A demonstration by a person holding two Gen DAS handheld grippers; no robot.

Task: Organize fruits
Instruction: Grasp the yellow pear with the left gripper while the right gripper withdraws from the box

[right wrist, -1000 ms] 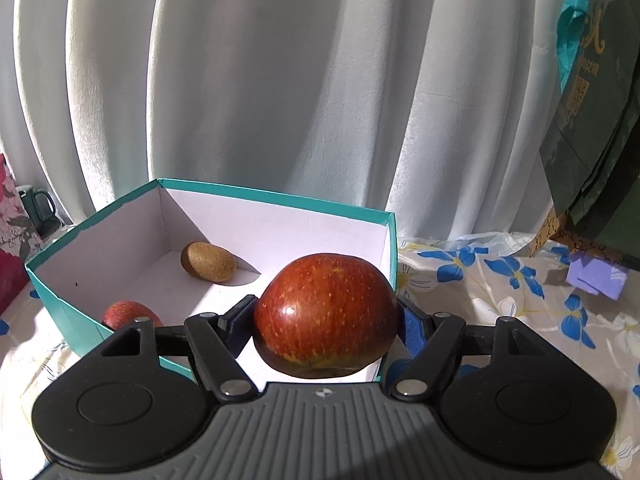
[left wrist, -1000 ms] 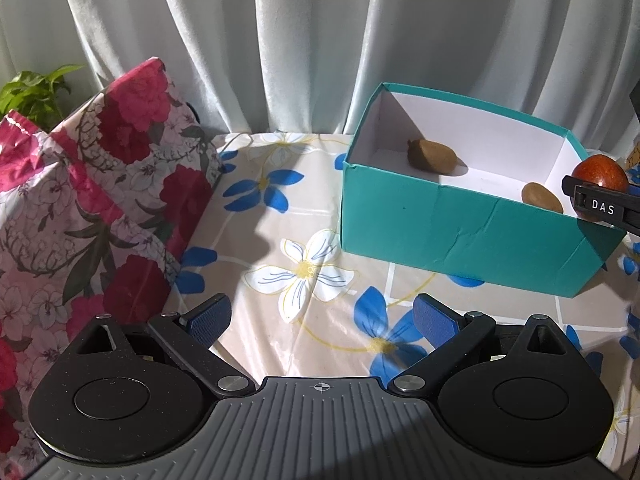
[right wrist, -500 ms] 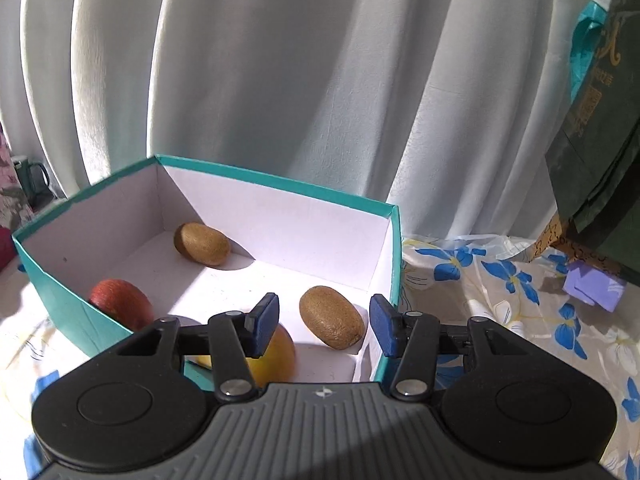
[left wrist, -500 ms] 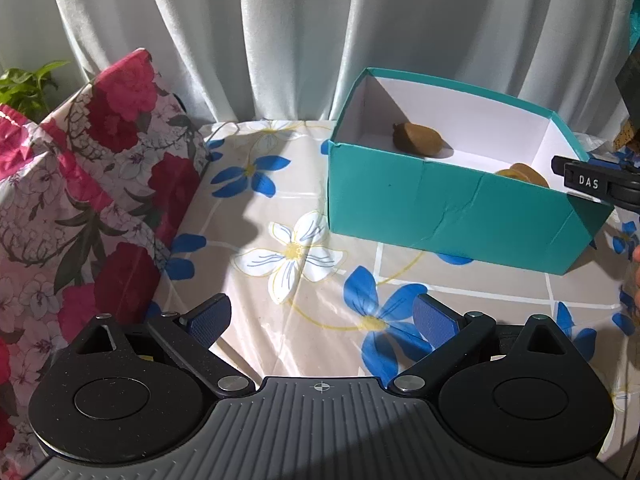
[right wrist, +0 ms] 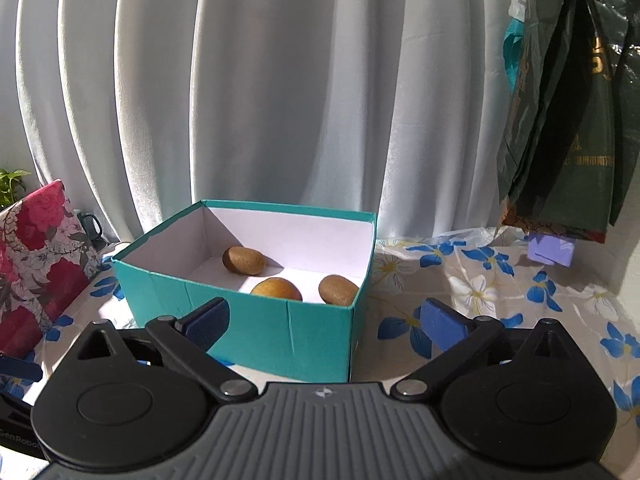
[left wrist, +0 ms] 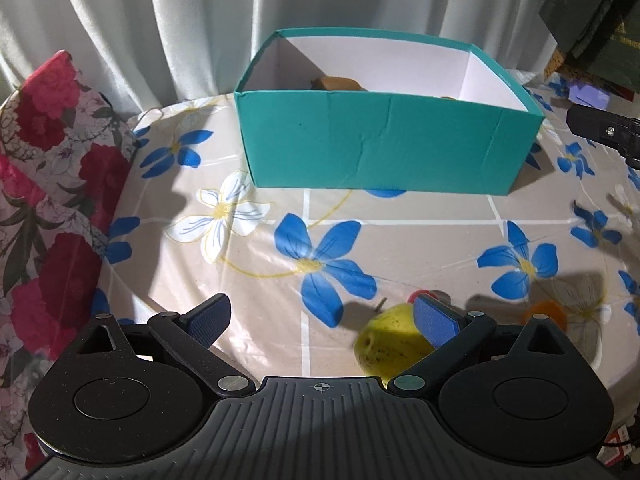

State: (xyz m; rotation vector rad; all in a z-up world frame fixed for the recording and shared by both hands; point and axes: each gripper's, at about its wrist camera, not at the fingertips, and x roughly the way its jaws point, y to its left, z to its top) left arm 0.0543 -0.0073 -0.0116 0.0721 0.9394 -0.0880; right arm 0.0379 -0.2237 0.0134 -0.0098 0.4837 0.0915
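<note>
the left gripper (left wrist: 322, 318) is hovering wide open and empty beside the yellow-green fruit (left wrist: 390, 342) near the table's front edge; it should centre before closing. the right gripper (right wrist: 324, 320) is opening empty, facing the teal box (right wrist: 256, 320).

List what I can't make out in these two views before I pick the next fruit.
- Left wrist view: the teal cardboard box hides its contents behind its near wall.
- Left wrist view: the yellow-green fruit is half covered by the left gripper; small red and orange things beside it are unidentifiable.
- Right wrist view: the box floor behind the near wall is hidden.
</note>
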